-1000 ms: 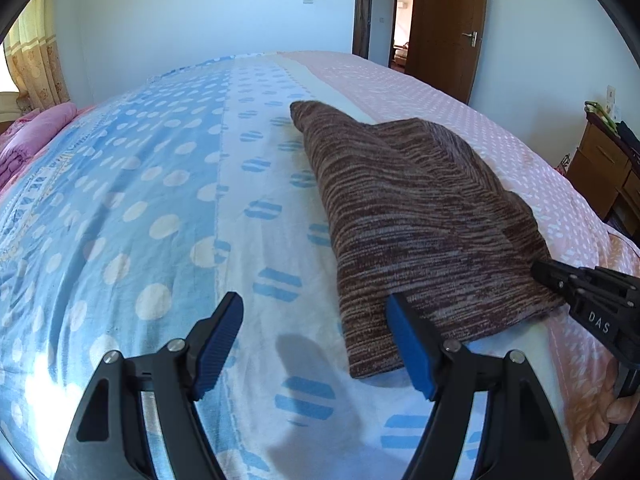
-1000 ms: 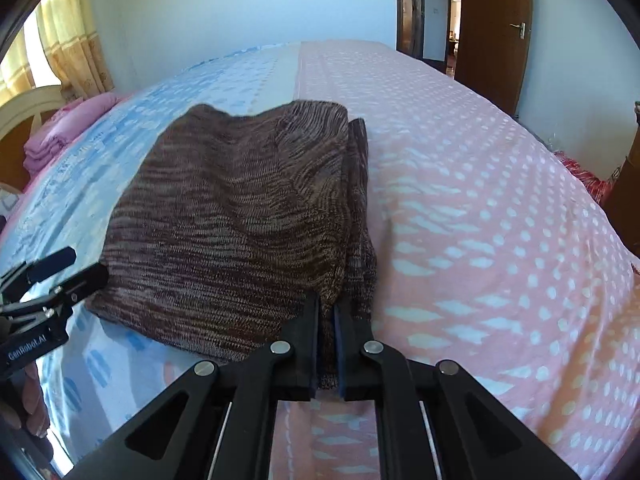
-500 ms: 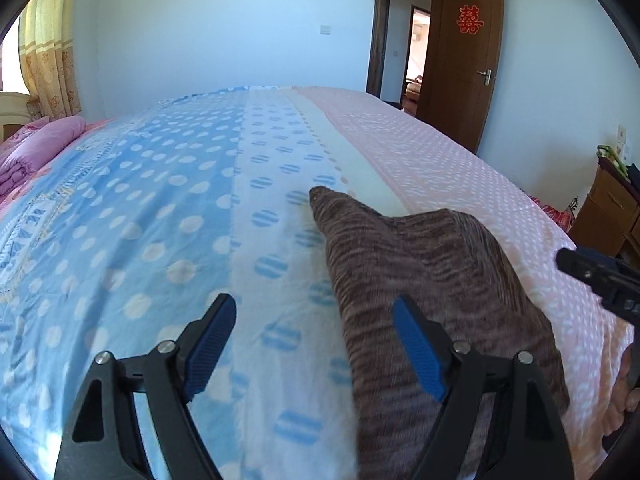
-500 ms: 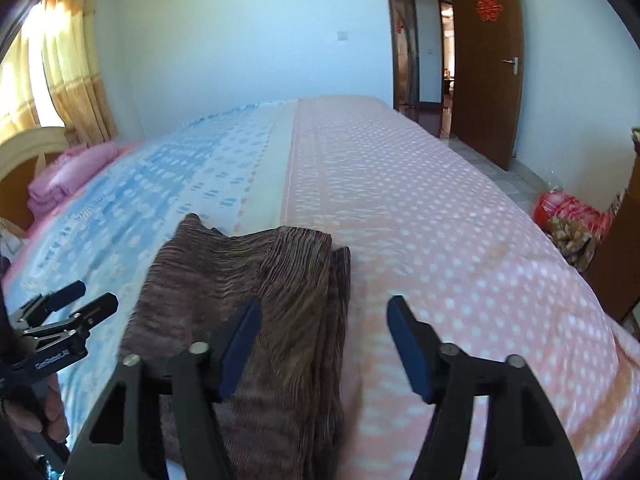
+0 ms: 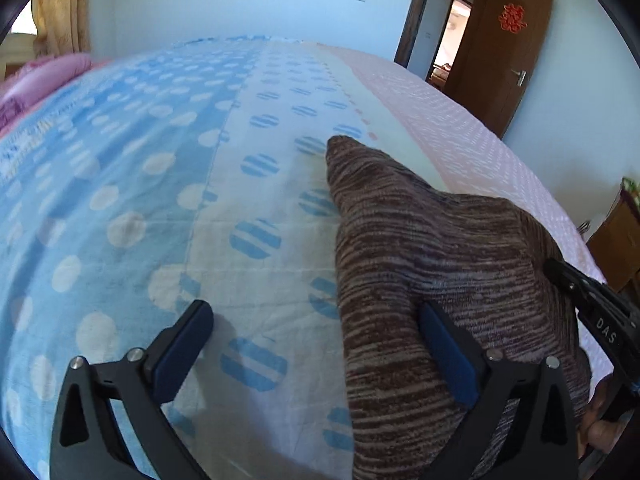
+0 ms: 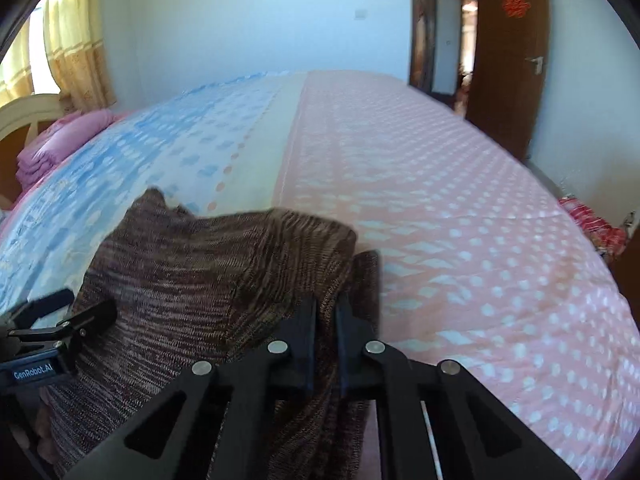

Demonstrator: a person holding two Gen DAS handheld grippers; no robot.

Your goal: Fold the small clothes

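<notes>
Garment: we had a folded brown striped knit (image 5: pixel 448 264) lying on the bed, filling the lower right of the left wrist view and the lower left to centre of the right wrist view (image 6: pixel 208 292). One pointed corner of it stuck up toward the middle of the left view.

Bed: the bedspread (image 5: pixel 132 168) was blue with pale dots on the left side, had a cream band up the middle, and pink with white dots (image 6: pixel 460 208) on the right. The knit sat mostly across the cream band and the edge of the pink.

Left gripper (image 5: pixel 316 344): our jaws were spread really wide and still opening. The left blue pad (image 5: pixel 180 352) was over bare sheet, and the right one (image 5: pixel 448 356) sat against the top of the knit, so its left edge lay between them but nothing was pinched.

Right gripper (image 6: pixel 326 332): our jaws were squeezed nearly together at the bottom centre, with a fold of the knit's right edge clamped between them.

Cross views: each gripper showed up in the other's frame, at the lower right of the left view and the lower left of the right view.

Room: brown door (image 6: pixel 508 60) upper right, yellow curtains (image 6: pixel 76 44) upper left, pink bedding (image 6: pixel 60 144) stacked at the left edge.
</notes>
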